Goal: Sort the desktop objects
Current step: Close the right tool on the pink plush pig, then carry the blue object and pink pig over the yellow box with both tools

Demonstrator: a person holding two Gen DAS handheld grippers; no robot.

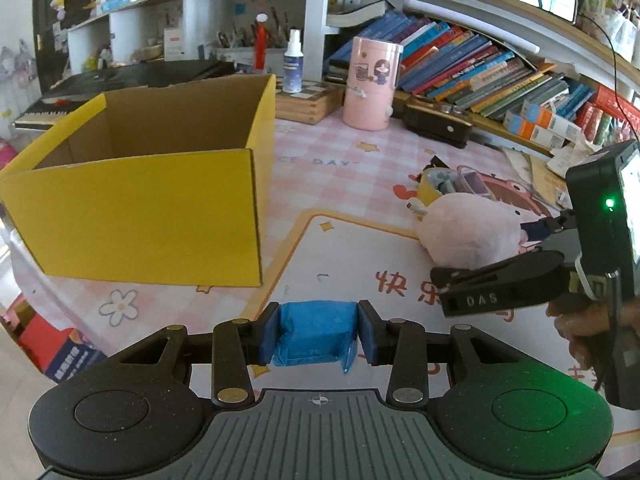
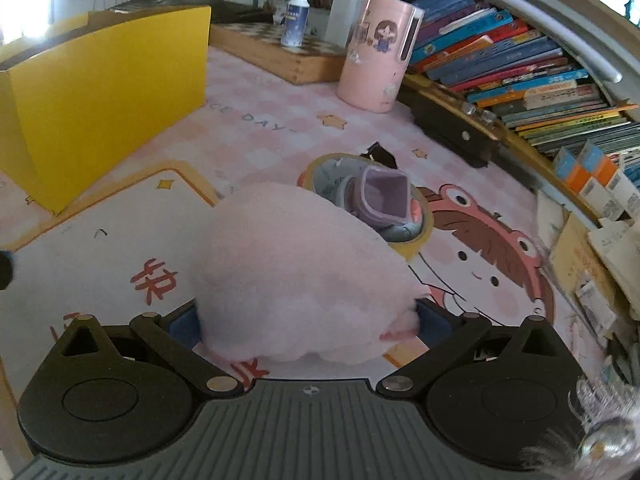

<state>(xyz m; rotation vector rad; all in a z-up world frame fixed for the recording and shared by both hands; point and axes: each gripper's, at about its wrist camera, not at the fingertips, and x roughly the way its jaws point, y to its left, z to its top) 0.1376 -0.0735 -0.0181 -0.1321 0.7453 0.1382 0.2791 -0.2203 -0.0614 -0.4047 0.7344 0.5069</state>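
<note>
Yellow box (image 1: 140, 208) stands left; pink canister (image 1: 370, 84) behind tape roll (image 2: 412, 236).

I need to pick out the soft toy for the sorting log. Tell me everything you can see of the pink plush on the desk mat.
The pink plush is a rounded, fuzzy, pale pink lump with no face showing. It lies on the printed desk mat, right of the yellow box and apart from it. Behind it sits a tape roll holding a small lilac container; whether they touch is unclear. The right gripper straddles its near end, jaws wide; its pads sit at the sides, contact unclear.
</note>
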